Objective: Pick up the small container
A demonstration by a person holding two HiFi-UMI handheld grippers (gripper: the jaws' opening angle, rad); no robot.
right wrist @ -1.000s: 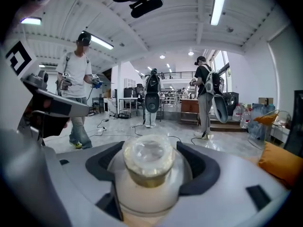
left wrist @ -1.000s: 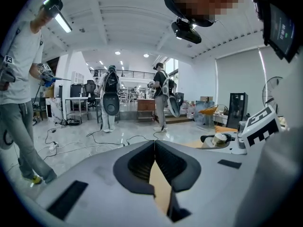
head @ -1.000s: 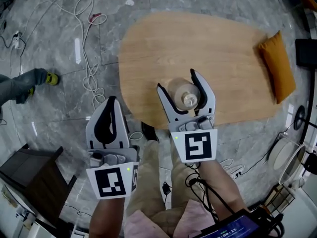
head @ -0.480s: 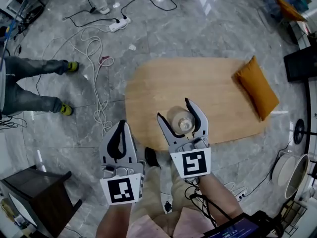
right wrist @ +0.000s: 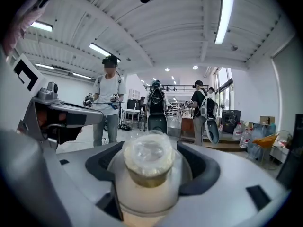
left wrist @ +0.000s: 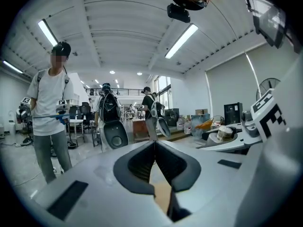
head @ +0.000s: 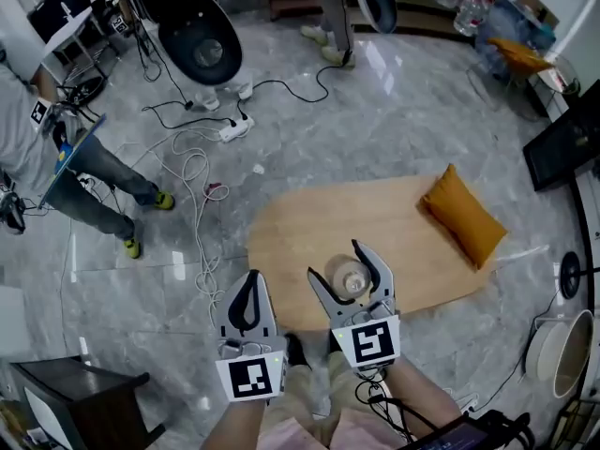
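Note:
The small container [head: 349, 277], a clear rounded jar with a pale, film-covered top, sits between the fingers of my right gripper [head: 336, 261], which is shut on it, held above the near edge of the oval wooden table [head: 309, 218]. In the right gripper view the container [right wrist: 147, 159] fills the gap of the right gripper [right wrist: 151, 165], and both dark pads press its sides. My left gripper [head: 252, 281] hangs to the left over the floor, shut with nothing in it. Its tips meet in the left gripper view [left wrist: 154, 144].
An orange cushion [head: 464, 216] lies on the table's right end. White cables and a power strip [head: 230, 131] trail over the grey floor at the left. A person [head: 56, 157] stands at far left, a dark cabinet [head: 56, 397] at bottom left, a round basin [head: 561, 343] at right.
Both grippers and the view have risen well above the table, which now looks smaller and lower. The container has stayed in the right gripper. More of the room shows.

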